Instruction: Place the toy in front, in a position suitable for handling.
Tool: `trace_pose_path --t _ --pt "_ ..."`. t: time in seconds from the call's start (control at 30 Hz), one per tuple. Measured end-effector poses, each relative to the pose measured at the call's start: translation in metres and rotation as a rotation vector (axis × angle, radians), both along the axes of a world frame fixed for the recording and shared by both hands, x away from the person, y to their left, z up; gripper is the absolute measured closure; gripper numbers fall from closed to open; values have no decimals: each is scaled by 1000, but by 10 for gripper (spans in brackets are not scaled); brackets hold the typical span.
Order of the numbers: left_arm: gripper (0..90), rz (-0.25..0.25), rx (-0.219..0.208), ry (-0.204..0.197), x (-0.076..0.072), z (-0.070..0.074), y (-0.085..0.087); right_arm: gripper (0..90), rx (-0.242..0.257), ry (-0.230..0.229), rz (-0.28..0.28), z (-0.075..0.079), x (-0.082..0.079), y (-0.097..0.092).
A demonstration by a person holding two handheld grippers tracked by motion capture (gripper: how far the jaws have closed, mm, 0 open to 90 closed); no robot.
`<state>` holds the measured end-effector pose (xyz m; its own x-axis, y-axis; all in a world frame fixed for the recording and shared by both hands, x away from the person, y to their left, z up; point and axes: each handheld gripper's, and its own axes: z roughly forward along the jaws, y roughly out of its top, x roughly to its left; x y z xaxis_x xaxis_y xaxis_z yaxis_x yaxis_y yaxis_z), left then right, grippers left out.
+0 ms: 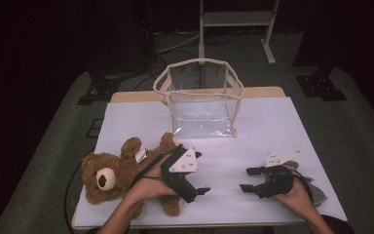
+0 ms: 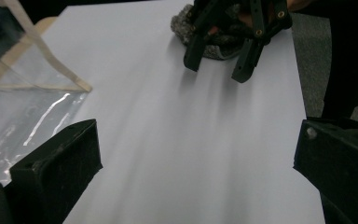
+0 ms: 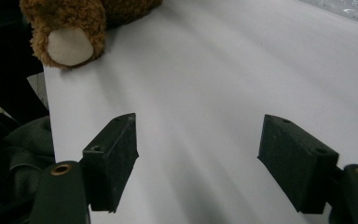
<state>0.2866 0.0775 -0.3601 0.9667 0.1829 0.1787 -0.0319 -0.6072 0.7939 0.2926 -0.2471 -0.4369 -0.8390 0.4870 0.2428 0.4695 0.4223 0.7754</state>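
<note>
The white tabletop [image 1: 272,126] carried every item. A clear plastic bag with cream trim [image 1: 199,100] stood upright and open at the far centre of the tabletop. A brown teddy bear [image 1: 109,176] lay on its back at the near left corner, its head toward the left edge and one cream-soled foot [image 3: 70,45] close to the near edge. The left gripper [image 1: 202,173], held above the bear's body, pointed right over bare tabletop with its jaws spread wide and nothing between them; the hand holding it [image 1: 148,187] rested on the bear. The right gripper [image 1: 249,179], near the right front, pointed left toward the bear, well apart from it, jaws likewise wide open and empty. A small grey cloth [image 1: 316,192] lay beneath the right hand [image 1: 299,195].
</note>
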Motion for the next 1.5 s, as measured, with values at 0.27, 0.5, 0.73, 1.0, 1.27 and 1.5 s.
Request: trace_pose_path --t 0.27,0.5,0.73,1.0,1.27,1.5 --pt "0 43 -22 -44 3 18 45 267 -10 2 33 -1 0 9" --pt "49 93 -30 -82 4 33 85 268 -45 -2 61 -3 -1 19" --pt "57 167 -29 -108 6 40 121 286 -48 12 98 -2 -2 29" --pt "99 210 -31 -112 12 41 149 263 -33 7 175 5 -1 50" --pt "179 248 -38 -94 22 35 166 233 38 38 275 14 2 80" --pt "195 278 -32 -56 31 28 178 197 73 39 364 23 3 110"
